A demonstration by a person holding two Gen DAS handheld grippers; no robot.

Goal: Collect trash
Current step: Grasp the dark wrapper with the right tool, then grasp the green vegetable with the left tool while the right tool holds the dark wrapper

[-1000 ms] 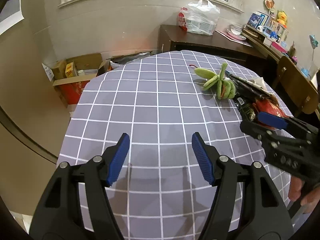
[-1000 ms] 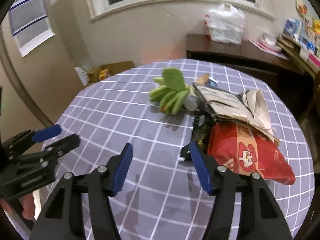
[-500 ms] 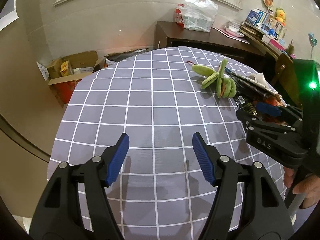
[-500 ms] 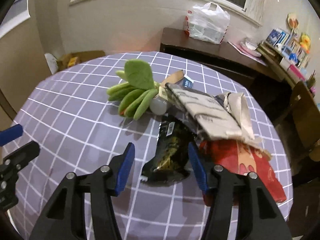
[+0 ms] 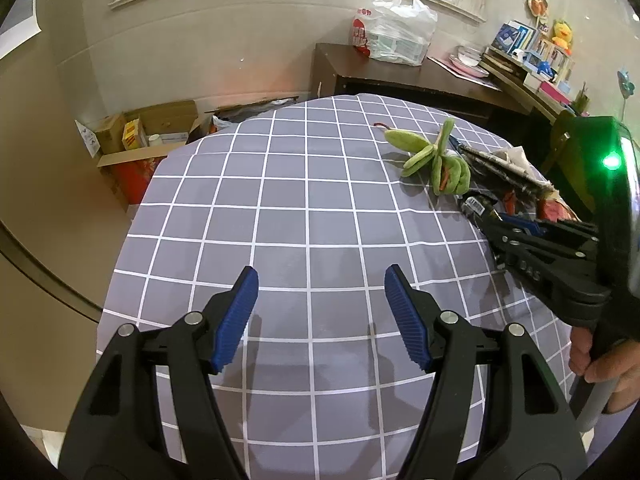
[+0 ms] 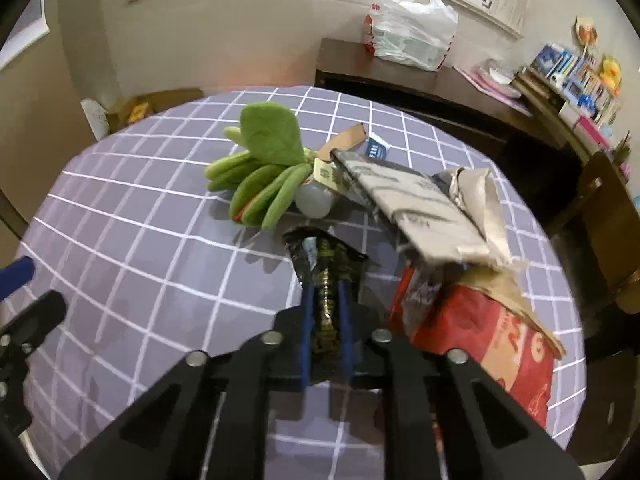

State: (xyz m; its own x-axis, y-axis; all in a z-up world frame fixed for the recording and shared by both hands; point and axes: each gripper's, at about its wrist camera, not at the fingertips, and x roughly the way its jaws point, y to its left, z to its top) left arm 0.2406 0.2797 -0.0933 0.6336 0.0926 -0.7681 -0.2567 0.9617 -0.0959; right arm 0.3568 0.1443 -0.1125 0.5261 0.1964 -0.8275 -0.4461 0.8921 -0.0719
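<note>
Your right gripper (image 6: 326, 292) has its blue pads pinched together on the black snack wrapper (image 6: 328, 268), gripping its near end while the rest of the wrapper lies crumpled on the grey checked tablecloth (image 6: 160, 264). The wrapper sits at the near edge of the trash pile: the red snack bag (image 6: 492, 344) is just to its right, a folded newspaper (image 6: 416, 204) rests across the top of that bag, and a green plush vegetable toy (image 6: 264, 172) lies just beyond the wrapper with a pale round bottle cap or ball (image 6: 314, 200) touching its tips. Your left gripper (image 5: 318, 312) hangs over a bare stretch of the cloth with its fingers well apart and nothing between them. From the left wrist view, your hand (image 5: 604, 368) holds the right gripper's handle at the table's right edge.
</note>
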